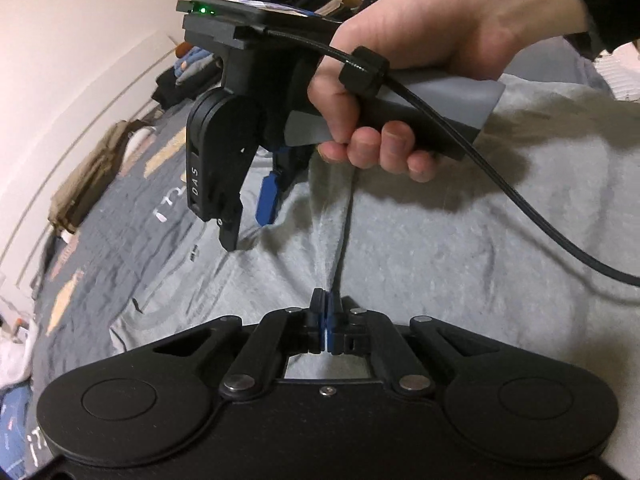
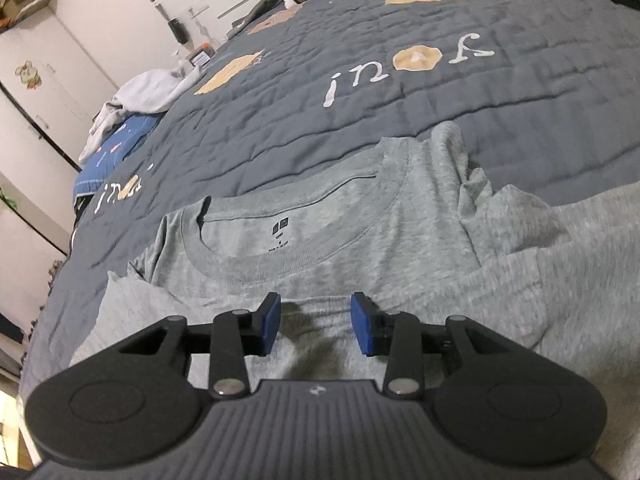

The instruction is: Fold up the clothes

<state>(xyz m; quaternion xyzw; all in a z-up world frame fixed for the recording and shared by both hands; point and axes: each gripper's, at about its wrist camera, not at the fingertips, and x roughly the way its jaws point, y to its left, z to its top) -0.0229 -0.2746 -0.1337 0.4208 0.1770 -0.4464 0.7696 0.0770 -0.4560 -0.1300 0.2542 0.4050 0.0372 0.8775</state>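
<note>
Heather-grey cotton T-shirt (image 2: 360,240) spread on dark-grey quilted bedspread (image 2: 320,128) ahead of half-open, empty right gripper (image 2: 316,322); ridge of shirt fabric pinched in closed left gripper (image 1: 325,320); white wall (image 1: 80,20) beyond.

Soft heathered knit t-shirt (image 2: 400,240) on matt quilted cloth bedspread (image 2: 320,120)

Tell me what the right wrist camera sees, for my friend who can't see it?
The right gripper hangs with open jaws over a grey T-shirt lying flat on a dark quilt, just below the collar.
</note>
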